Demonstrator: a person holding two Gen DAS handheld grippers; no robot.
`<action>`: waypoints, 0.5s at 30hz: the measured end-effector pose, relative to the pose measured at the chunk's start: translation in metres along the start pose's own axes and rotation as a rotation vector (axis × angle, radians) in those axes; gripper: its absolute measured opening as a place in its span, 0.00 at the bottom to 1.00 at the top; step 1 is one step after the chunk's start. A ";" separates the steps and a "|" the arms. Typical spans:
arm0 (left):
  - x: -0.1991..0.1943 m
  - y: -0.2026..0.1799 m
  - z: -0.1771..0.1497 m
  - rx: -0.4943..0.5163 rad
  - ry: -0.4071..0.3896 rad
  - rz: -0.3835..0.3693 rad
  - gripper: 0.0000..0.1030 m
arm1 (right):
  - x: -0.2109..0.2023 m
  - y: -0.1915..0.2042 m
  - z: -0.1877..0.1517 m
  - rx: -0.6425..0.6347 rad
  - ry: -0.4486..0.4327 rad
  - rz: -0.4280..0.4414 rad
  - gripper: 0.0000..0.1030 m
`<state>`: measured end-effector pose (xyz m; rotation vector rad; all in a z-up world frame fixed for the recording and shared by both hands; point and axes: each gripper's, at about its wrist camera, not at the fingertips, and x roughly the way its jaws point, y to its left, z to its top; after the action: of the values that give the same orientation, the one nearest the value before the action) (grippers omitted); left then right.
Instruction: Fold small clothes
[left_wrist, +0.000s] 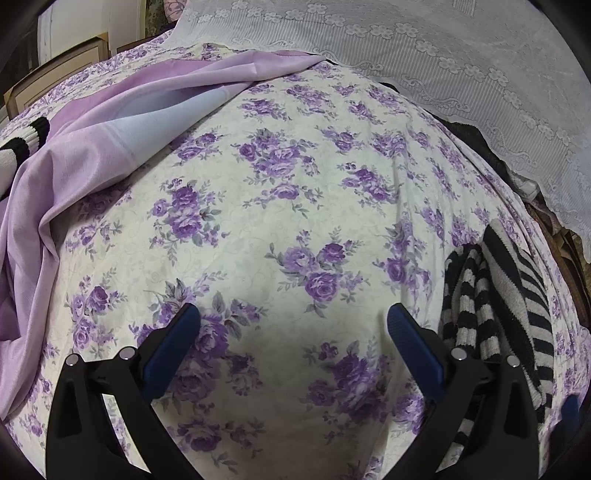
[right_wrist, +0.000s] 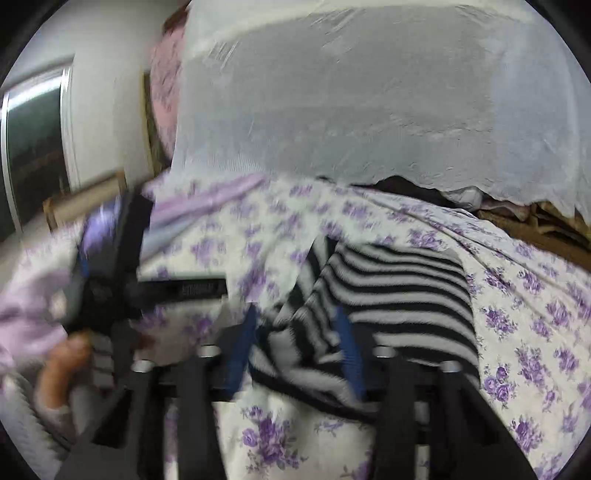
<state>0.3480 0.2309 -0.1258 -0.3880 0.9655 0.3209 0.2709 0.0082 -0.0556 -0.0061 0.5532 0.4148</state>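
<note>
A black-and-white striped knit garment (right_wrist: 399, 291) lies bunched on the floral bedsheet (left_wrist: 280, 206). My right gripper (right_wrist: 299, 332) has its blue fingers closed in around a fold of the garment's near edge. In the left wrist view the garment (left_wrist: 495, 310) sits at the right. My left gripper (left_wrist: 293, 317) is open and empty over the bare sheet, left of the garment. The left gripper also shows blurred at the left of the right wrist view (right_wrist: 110, 280).
A lilac cloth (left_wrist: 92, 147) lies crumpled at the left of the bed. Another striped piece (left_wrist: 22, 144) shows at the far left edge. A white lace cover (left_wrist: 461, 59) drapes over a stack at the back right. Wooden furniture (left_wrist: 55, 74) stands beyond the bed.
</note>
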 end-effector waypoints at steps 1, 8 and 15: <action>0.000 -0.001 -0.001 0.004 -0.003 0.003 0.96 | -0.004 -0.008 0.004 0.045 -0.020 0.021 0.29; -0.009 -0.004 -0.002 0.015 -0.029 0.004 0.96 | 0.046 -0.009 -0.028 0.018 0.174 -0.019 0.10; -0.035 -0.032 -0.014 0.110 -0.098 -0.113 0.96 | 0.053 -0.007 -0.041 0.008 0.171 0.005 0.10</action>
<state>0.3324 0.1928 -0.0977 -0.3222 0.8572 0.1818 0.2938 0.0171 -0.1186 -0.0326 0.7234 0.4195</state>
